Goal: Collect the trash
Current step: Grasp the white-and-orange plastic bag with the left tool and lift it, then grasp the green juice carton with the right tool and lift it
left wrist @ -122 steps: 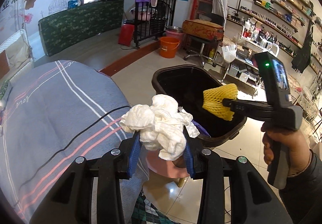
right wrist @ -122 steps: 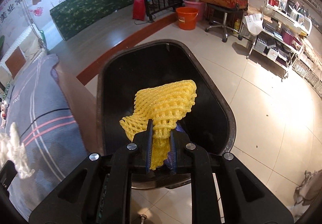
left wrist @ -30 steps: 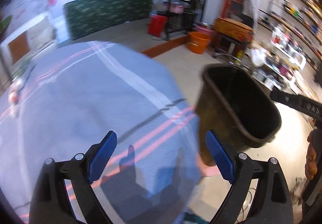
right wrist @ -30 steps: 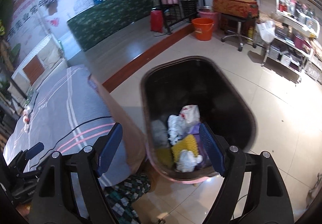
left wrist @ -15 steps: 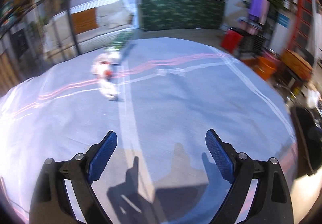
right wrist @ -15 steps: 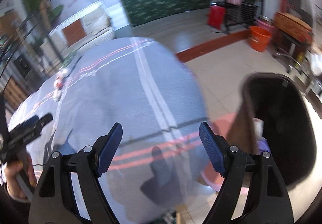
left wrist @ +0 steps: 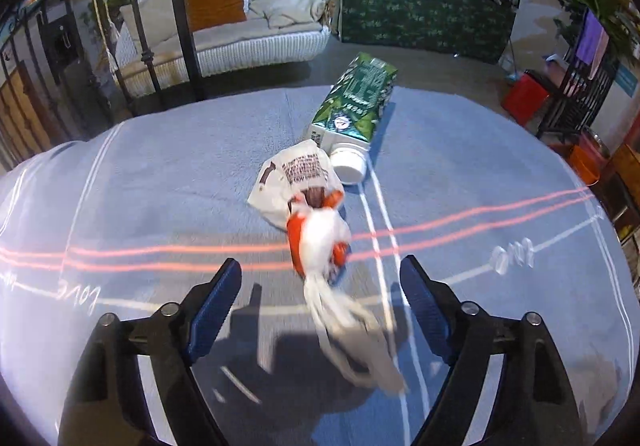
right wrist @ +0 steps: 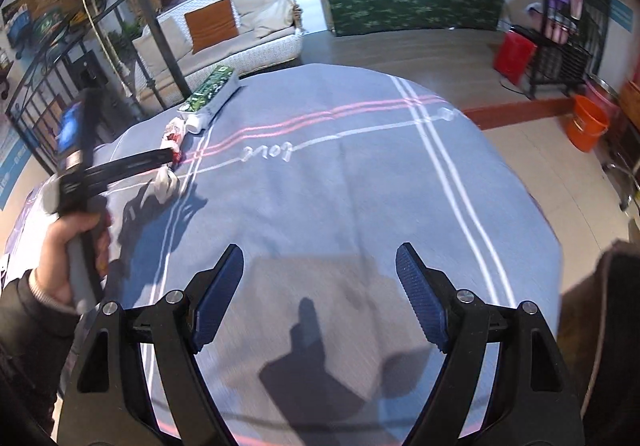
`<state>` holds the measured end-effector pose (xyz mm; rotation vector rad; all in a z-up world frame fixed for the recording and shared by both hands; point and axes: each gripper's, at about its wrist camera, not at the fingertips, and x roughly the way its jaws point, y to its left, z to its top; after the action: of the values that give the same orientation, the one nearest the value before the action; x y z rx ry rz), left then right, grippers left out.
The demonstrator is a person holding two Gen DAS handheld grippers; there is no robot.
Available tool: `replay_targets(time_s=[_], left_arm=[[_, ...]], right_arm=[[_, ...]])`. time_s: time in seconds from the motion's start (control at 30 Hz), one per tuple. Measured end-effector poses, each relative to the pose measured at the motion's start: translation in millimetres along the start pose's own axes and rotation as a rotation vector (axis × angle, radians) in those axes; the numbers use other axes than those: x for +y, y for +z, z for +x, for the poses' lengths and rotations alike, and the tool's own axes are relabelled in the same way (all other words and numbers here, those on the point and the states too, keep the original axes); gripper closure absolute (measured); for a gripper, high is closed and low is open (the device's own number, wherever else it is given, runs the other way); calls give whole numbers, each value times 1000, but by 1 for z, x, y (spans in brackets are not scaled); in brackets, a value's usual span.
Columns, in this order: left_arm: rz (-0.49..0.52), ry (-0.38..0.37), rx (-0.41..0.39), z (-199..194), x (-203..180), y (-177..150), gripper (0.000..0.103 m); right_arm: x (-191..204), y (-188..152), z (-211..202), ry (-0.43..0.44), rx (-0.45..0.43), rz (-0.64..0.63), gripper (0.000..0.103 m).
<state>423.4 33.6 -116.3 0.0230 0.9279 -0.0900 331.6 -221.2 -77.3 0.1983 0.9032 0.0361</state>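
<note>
A crumpled white and orange plastic bag [left wrist: 320,242] lies on the blue-grey striped tablecloth [left wrist: 140,185], its twisted tail trailing toward me. A white printed paper wrapper [left wrist: 296,177] touches its far side. Beyond that a green carton [left wrist: 356,105] lies flat with its white cap [left wrist: 348,165] toward me. My left gripper [left wrist: 320,286] hovers over the bag's tail with its jaws closing; the tail lies between the pads, untouched. My right gripper [right wrist: 320,274] stands open over bare cloth, nothing between its fingers. In the right wrist view the left gripper [right wrist: 168,157] is at the far left by the same trash [right wrist: 172,137].
A person's hand [right wrist: 76,246] holds the left gripper's handle. A dark brown shape [right wrist: 600,306] fills the right edge past the table. On the floor beyond stand an orange bucket [right wrist: 588,125] and a red container [right wrist: 514,53]. A white sofa [left wrist: 240,25] stands behind the table.
Both grippers swung left, away from the bin and over the table. The bag, wrapper and carton came close under the left gripper, whose jaws have narrowed. The right jaws kept their width.
</note>
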Motion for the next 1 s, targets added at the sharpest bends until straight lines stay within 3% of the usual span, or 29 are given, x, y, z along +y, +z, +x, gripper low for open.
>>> replay_targets(time_s=[0.07, 0.13, 0.17, 0.2, 0.23, 0.33, 0.63, 0.83, 1.0], left_arm=[[-15, -7, 31, 19, 3, 6, 32], [-18, 13, 57, 31, 7, 9, 55], [-23, 17, 40, 29, 9, 8, 58], [-32, 7, 28, 24, 12, 8, 73], [-40, -7, 27, 21, 15, 7, 77], [-77, -53, -2, 3, 27, 1, 79], [-114, -48, -108, -55, 64, -21, 79], [-138, -37, -98, -54, 81, -31, 79], [-162, -59, -79, -55, 85, -40, 79]], right_arm=[[11, 10, 11, 2, 6, -12, 25], [22, 23, 23, 8, 10, -26, 25], [26, 28, 29, 9, 12, -30, 25], [30, 34, 35, 9, 13, -34, 25], [34, 40, 41, 11, 15, -38, 25], [52, 59, 62, 31, 25, -33, 25], [132, 134, 151, 175, 101, 89, 25], [168, 180, 223, 140, 178, 177, 25], [176, 192, 270, 69, 261, 247, 25]])
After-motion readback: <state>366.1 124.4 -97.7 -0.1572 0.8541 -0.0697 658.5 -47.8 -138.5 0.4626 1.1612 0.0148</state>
